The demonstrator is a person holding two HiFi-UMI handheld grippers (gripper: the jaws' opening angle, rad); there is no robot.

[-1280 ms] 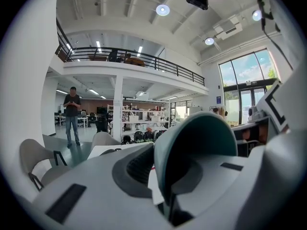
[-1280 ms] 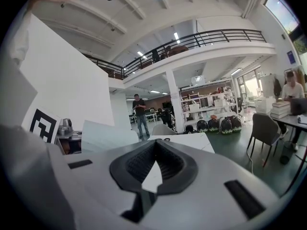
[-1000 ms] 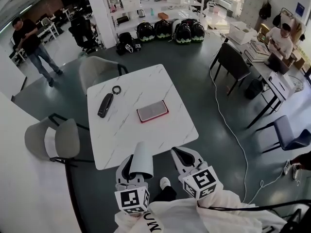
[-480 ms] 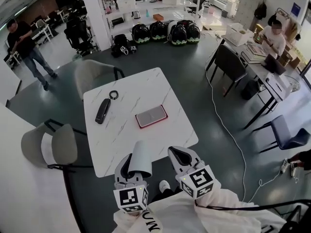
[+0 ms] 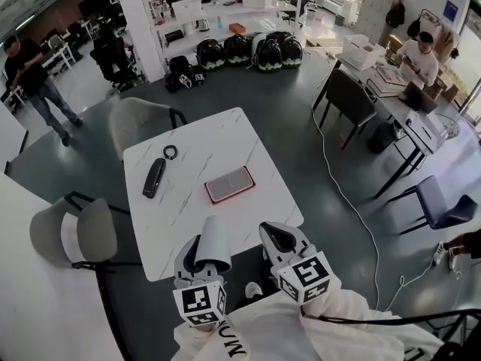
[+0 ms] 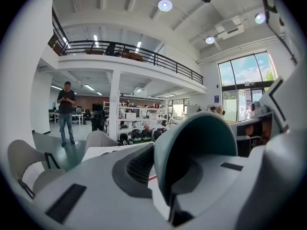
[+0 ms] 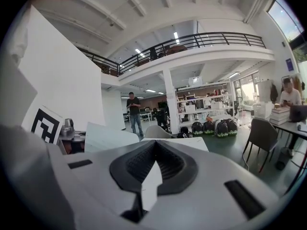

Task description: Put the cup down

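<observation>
A dark grey-green floor (image 5: 316, 164) fills the frame. At centre stands a white marbled tabletop (image 5: 240, 145), with pale grey chairs (image 5: 90, 232) at its left. White shelving (image 5: 225, 10) runs along the top. A desk (image 5: 396, 105) sits at upper right, with dark chairs (image 5: 349, 96) beside it. Higher up are a railed mezzanine (image 6: 134, 51), round ceiling lights (image 6: 165, 5) and a tall window (image 6: 244, 71) at right.

Your head camera looks steeply down from high over the white table (image 5: 225, 138), catching your left gripper (image 5: 203, 241) and right gripper (image 5: 272, 230) at its bottom edge. Each gripper camera sits close behind its own jaws, facing level across that table toward the shelves (image 6: 128, 115). All three views share the tabletop and shelving.
</observation>
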